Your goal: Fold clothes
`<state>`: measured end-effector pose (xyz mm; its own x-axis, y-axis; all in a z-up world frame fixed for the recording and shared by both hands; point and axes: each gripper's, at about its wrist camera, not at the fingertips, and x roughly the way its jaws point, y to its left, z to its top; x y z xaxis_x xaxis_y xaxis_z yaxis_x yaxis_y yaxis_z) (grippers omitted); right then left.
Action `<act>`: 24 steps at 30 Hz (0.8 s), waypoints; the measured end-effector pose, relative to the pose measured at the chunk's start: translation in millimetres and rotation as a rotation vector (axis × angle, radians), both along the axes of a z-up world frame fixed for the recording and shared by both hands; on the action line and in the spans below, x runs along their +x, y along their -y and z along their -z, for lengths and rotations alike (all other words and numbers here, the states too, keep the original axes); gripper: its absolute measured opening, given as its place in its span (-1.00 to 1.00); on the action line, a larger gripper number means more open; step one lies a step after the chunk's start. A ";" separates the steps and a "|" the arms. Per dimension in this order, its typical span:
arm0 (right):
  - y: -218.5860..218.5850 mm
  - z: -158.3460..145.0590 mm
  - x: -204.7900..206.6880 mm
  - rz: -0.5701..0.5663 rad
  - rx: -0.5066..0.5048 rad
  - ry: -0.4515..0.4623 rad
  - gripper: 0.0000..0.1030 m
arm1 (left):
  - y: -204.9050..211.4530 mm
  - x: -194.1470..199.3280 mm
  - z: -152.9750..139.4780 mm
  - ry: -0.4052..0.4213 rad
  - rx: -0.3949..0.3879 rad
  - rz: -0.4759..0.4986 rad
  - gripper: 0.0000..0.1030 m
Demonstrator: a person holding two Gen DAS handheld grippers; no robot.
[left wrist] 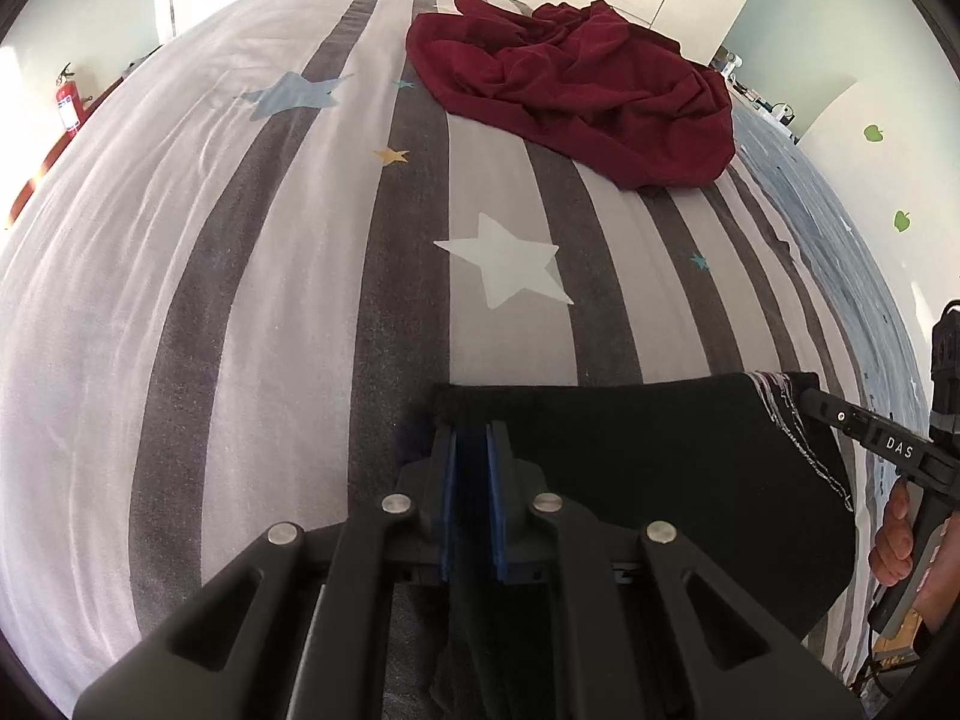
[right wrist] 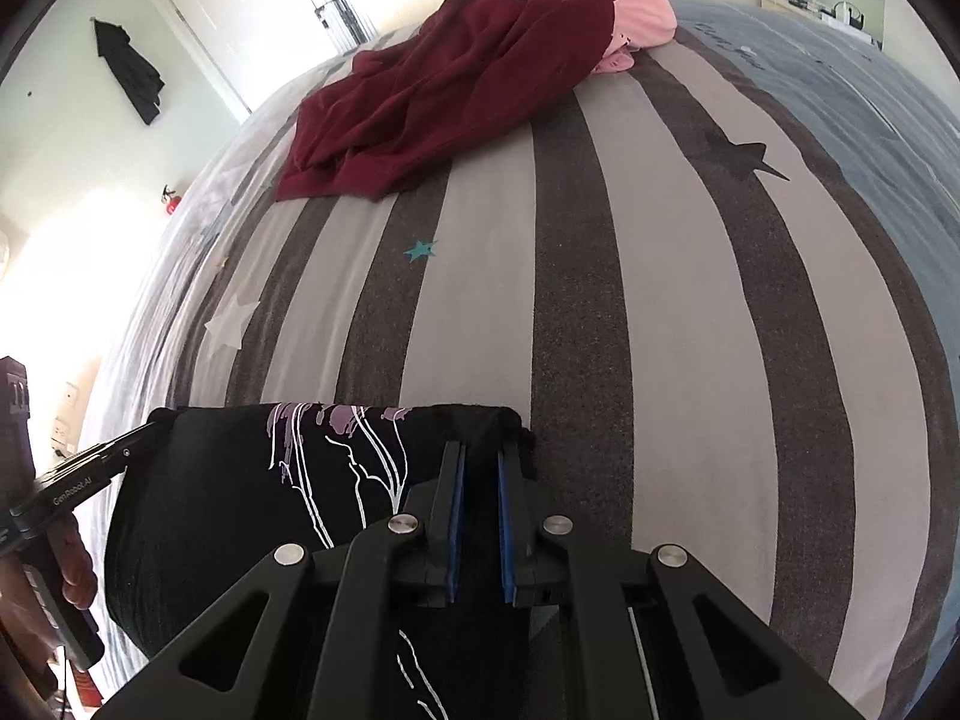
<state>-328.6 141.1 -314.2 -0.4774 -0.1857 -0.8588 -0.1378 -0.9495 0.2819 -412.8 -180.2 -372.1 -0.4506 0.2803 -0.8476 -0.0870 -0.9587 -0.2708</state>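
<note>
Left gripper [left wrist: 471, 438] and right gripper [right wrist: 480, 456], jaws nearly closed, each pinch an edge corner of the black garment [left wrist: 660, 450] at lower frame; fold step in hand, judged; next: carry both corners evenly across the striped bed [left wrist: 270, 300]; maroon garment [left wrist: 576, 90] waits upper frame.

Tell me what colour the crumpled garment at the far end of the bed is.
Dark red garment; clearest in the left wrist view.
</note>
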 end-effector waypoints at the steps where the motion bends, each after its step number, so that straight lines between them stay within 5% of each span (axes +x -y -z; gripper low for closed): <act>1: -0.6 -2.5 5.2 0.007 0.009 -0.003 -0.87 | 0.8 1.3 -3.0 -0.007 -0.001 -0.005 -0.85; 7: -12.1 7.0 20.1 0.049 0.027 0.031 -0.90 | 4.2 1.9 -6.5 -0.018 -0.015 -0.032 -0.82; 13: 9.6 -41.9 43.1 0.028 0.045 -0.114 -0.86 | 10.8 40.4 -48.3 -0.165 -0.111 -0.122 -0.76; 17: 54.6 -59.0 69.9 -0.045 0.008 -0.164 -0.85 | -12.5 86.1 -53.4 -0.156 -0.045 -0.043 -0.76; 24: 109.9 -33.7 97.4 -0.112 -0.097 -0.159 -0.87 | -61.2 121.0 -27.6 -0.106 0.082 -0.002 -0.76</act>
